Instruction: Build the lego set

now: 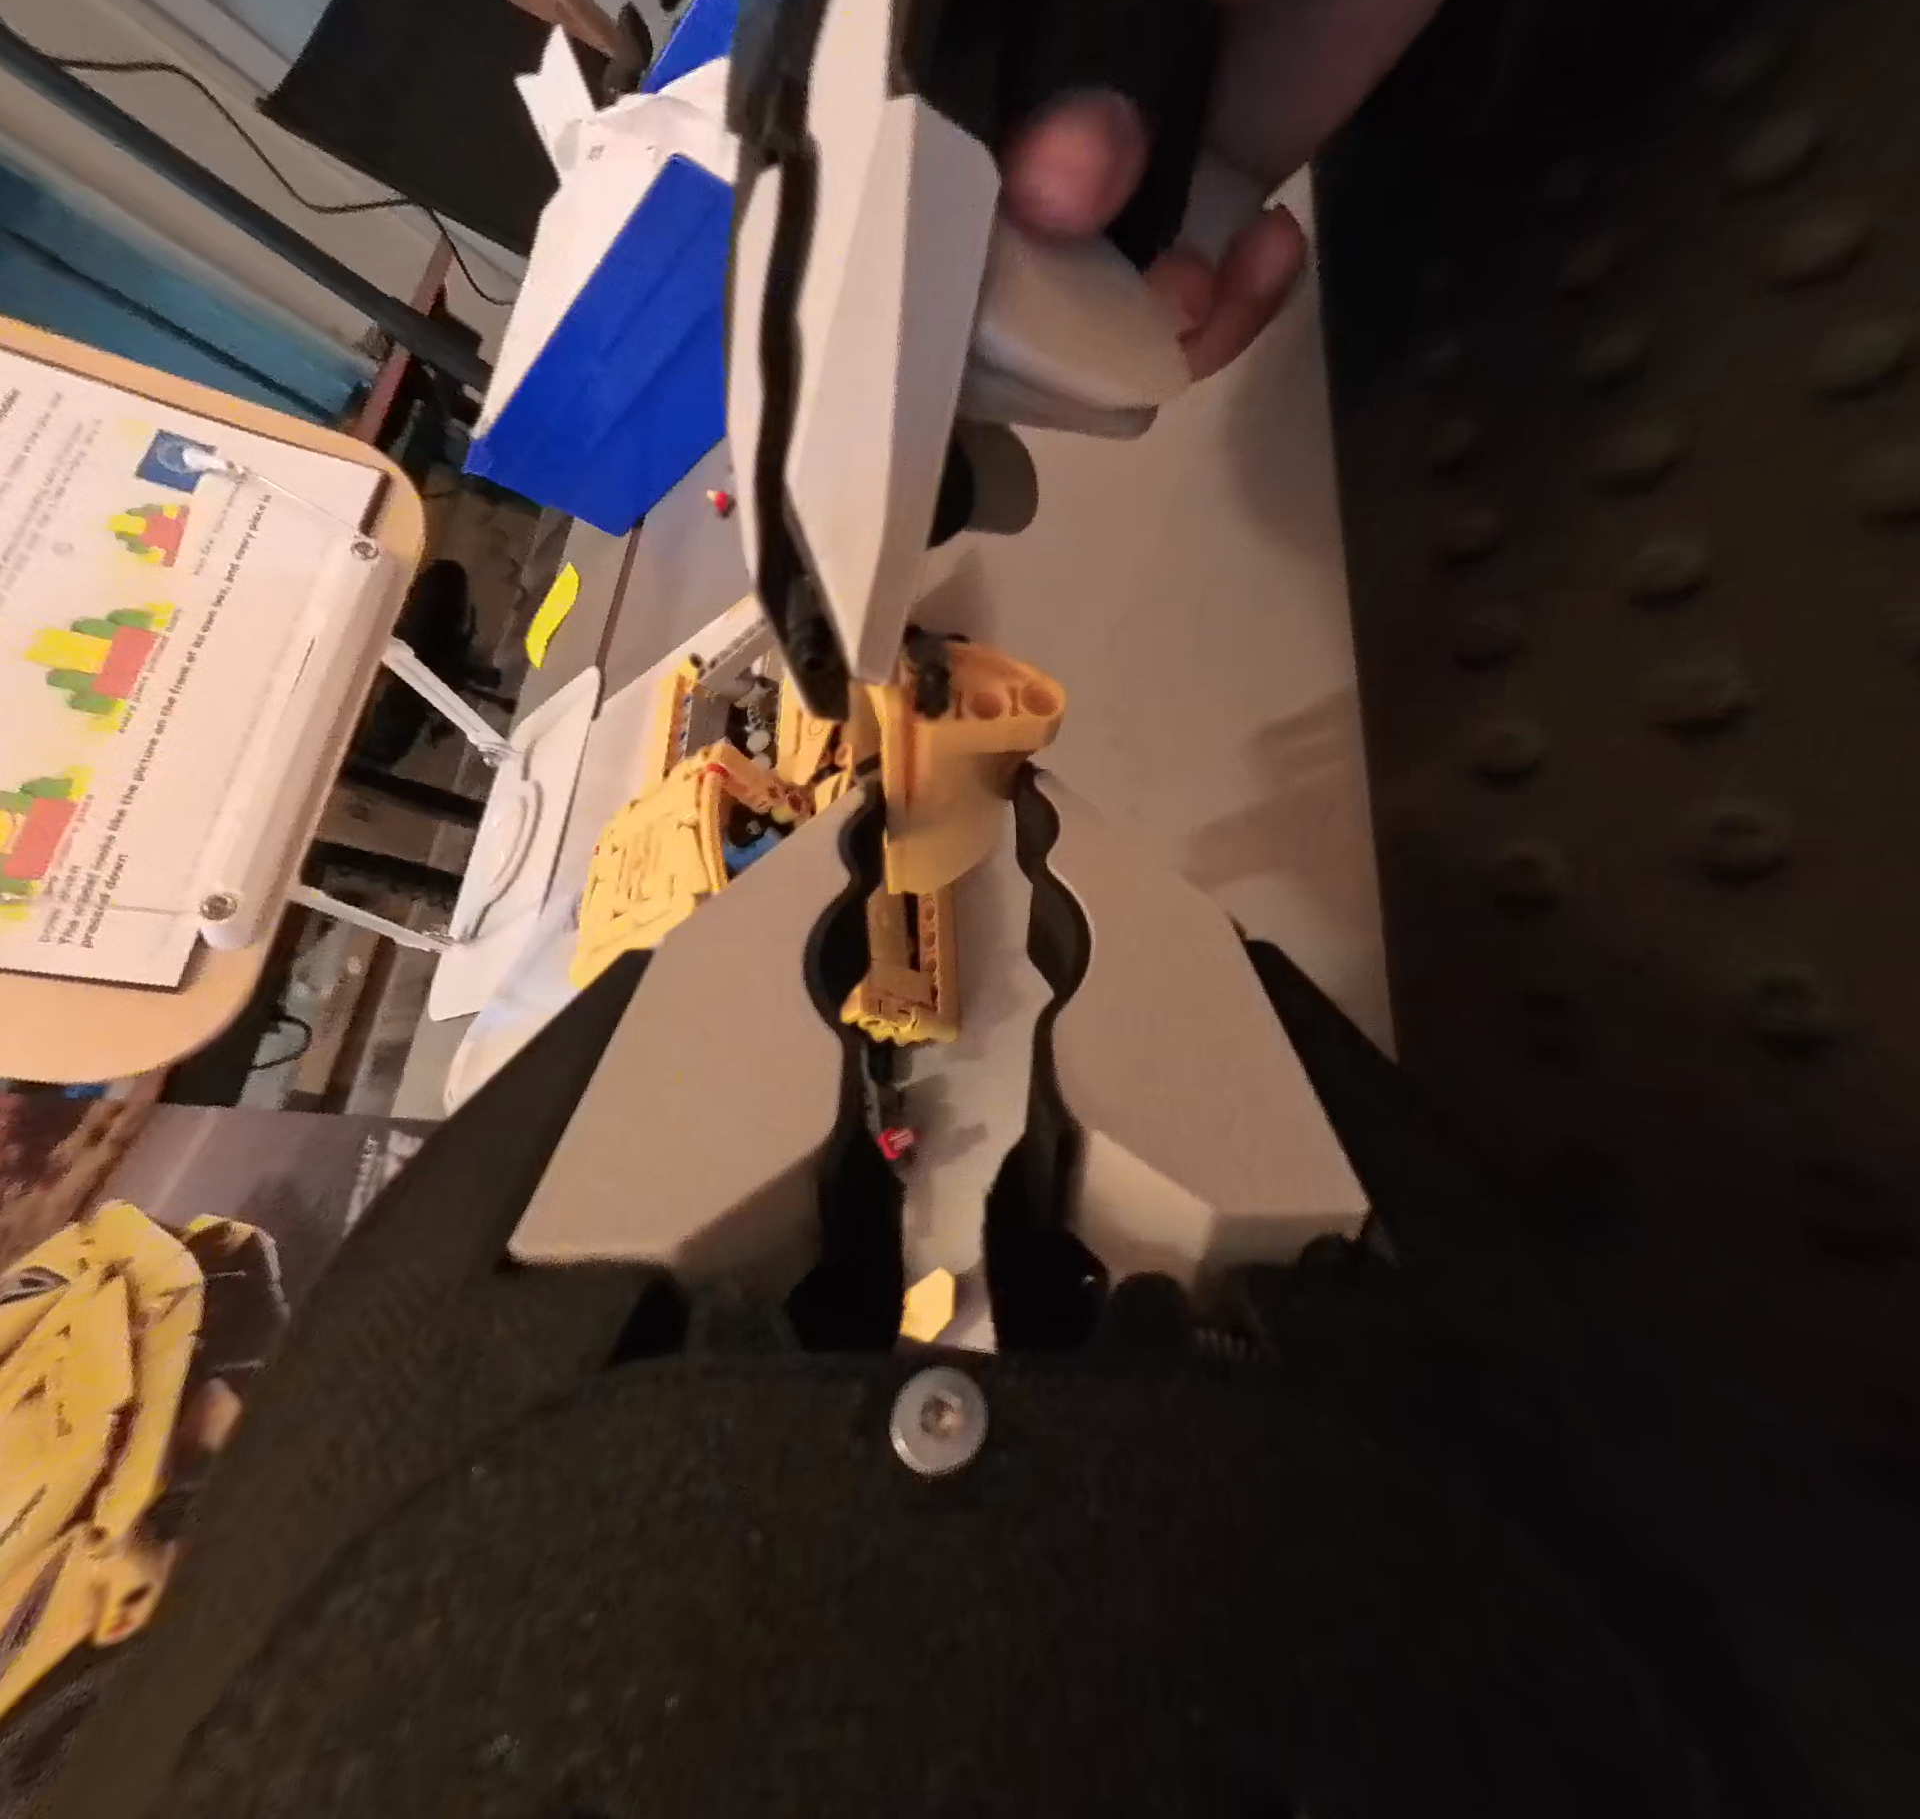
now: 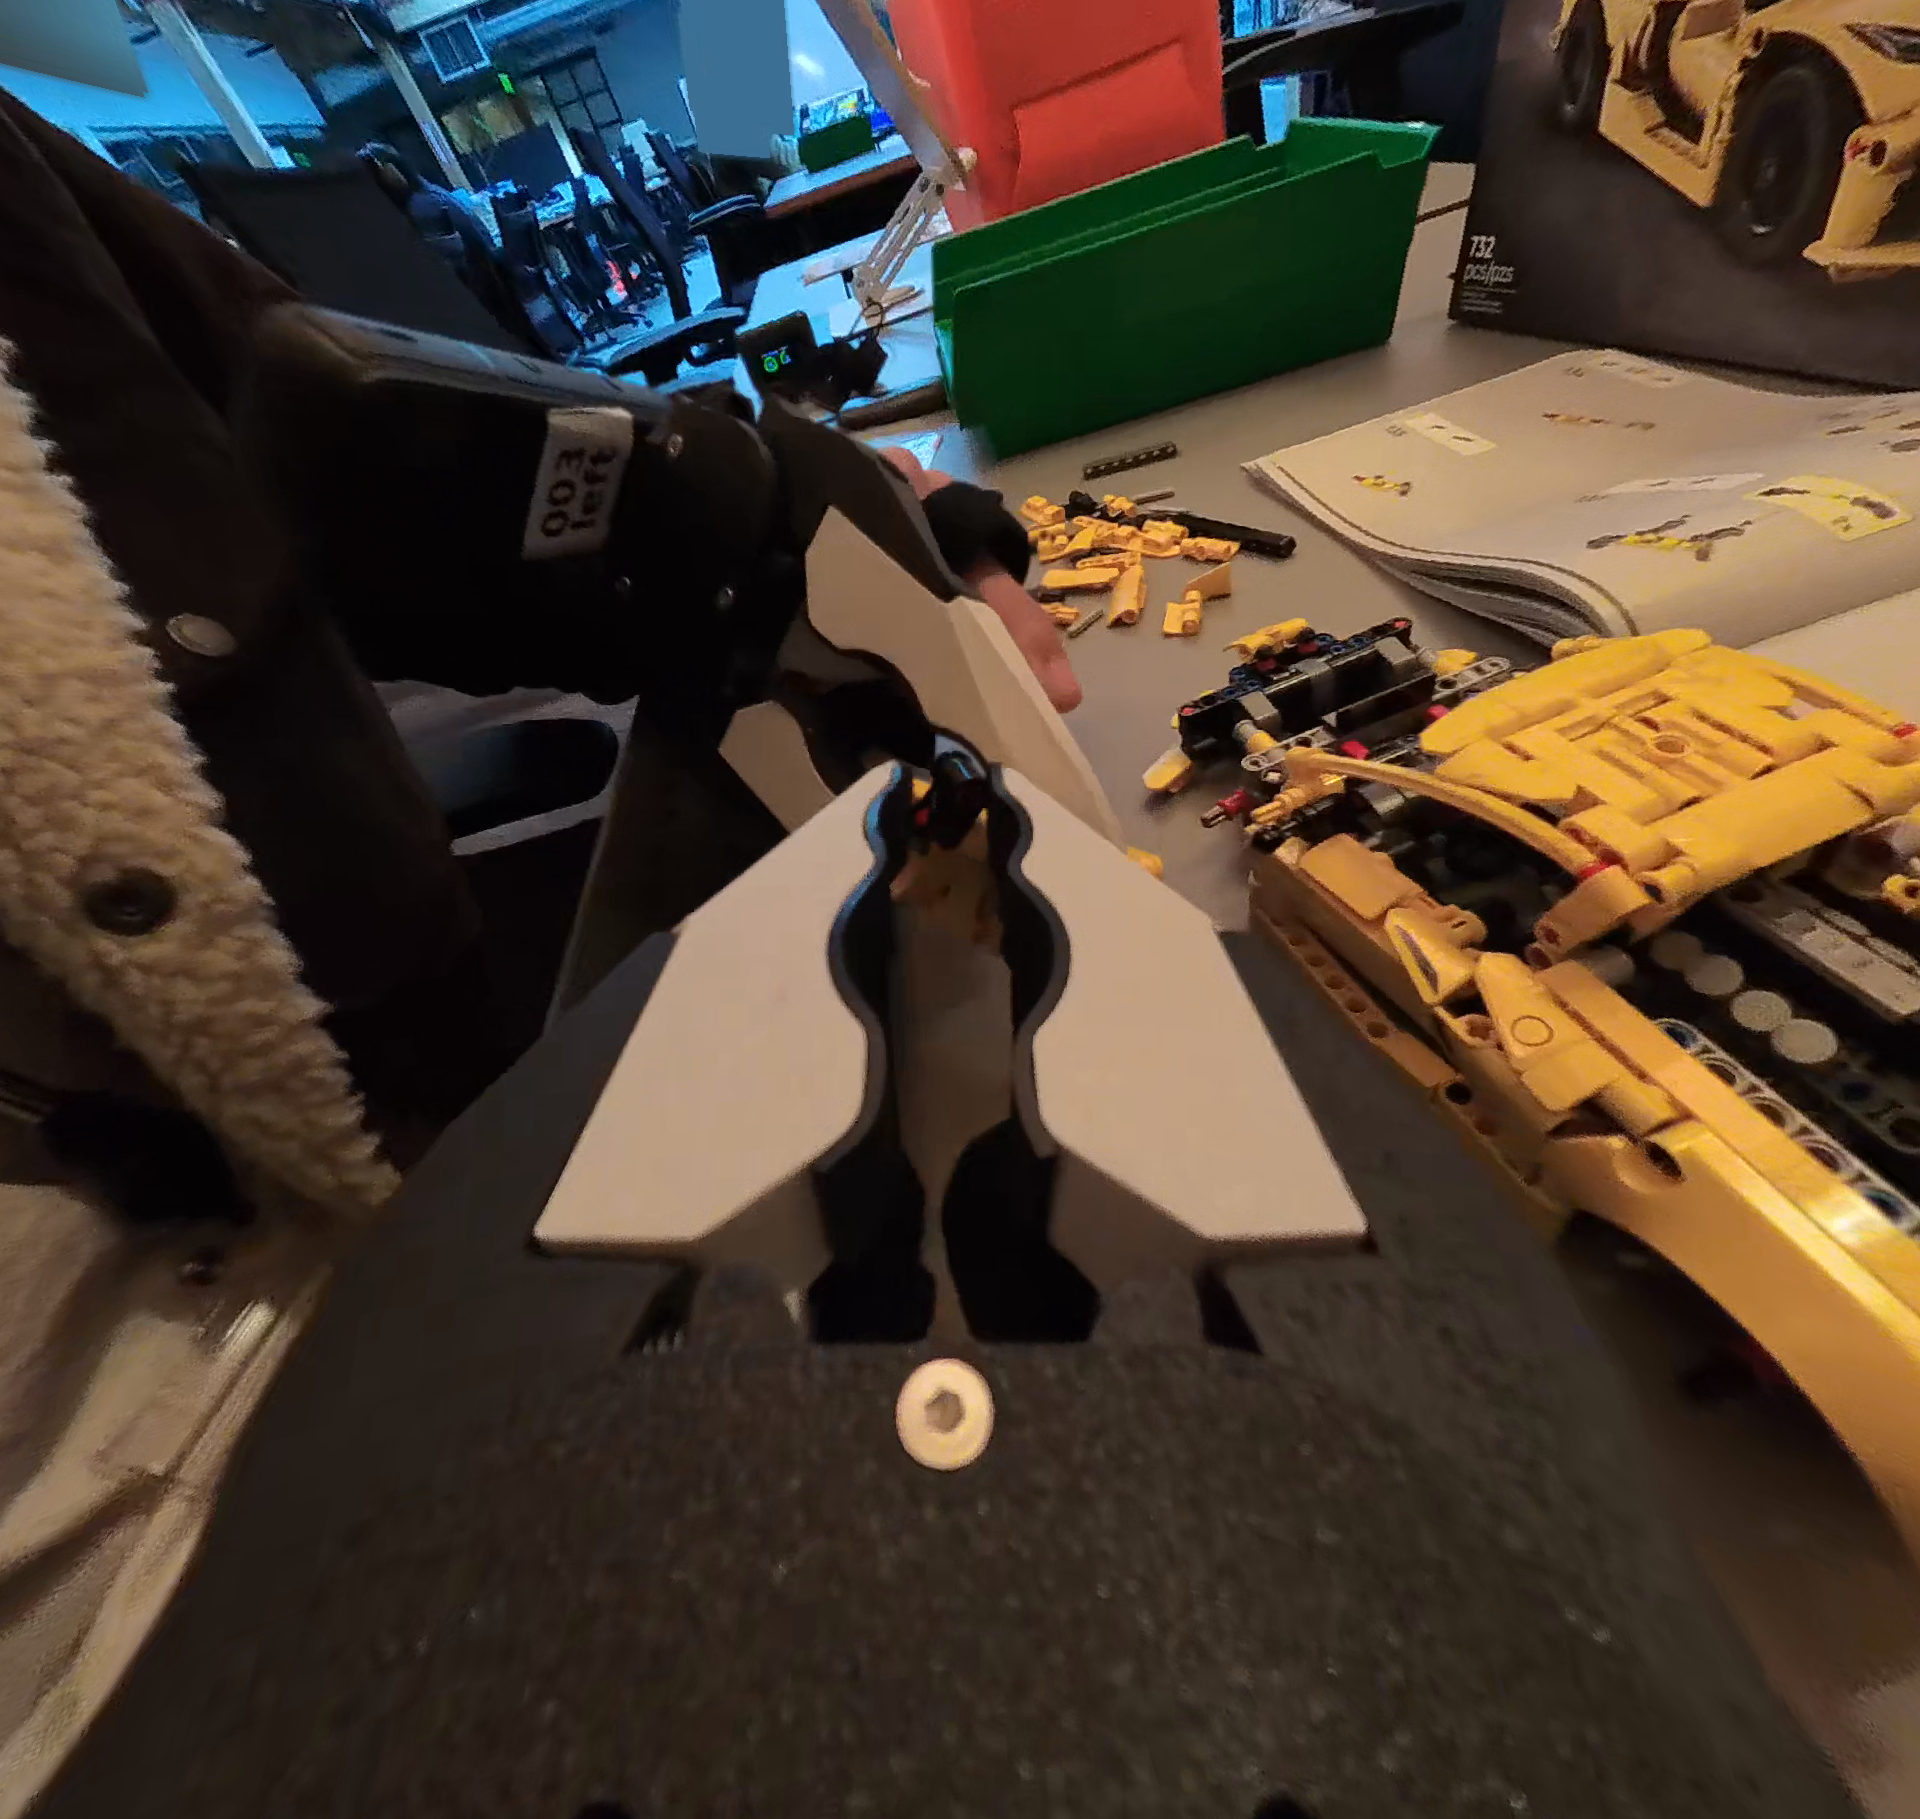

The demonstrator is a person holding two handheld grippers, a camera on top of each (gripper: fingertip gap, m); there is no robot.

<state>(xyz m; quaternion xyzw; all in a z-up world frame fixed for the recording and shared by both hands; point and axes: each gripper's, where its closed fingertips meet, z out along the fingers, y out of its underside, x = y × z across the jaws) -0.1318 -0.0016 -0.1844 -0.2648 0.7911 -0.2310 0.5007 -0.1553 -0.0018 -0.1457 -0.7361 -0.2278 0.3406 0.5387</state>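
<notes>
My left gripper is shut on a yellow lego sub-assembly, which runs lengthwise between its fingers. A black part with a red tip hangs from the near end. My right gripper comes in from above, its tips closed at the black pins on the far end. In the right wrist view my right gripper is shut on that small black pin piece, with the yellow sub-assembly just behind. The left gripper's white finger shows behind it, held by a gloved hand.
The yellow car model lies on the grey table at right. Loose yellow pieces, an open instruction booklet, the set's box, a green bin and a red bin lie beyond. A blue bin and a card stand are nearby. One gripper's finger ends stand about 4 centimeters off the other's.
</notes>
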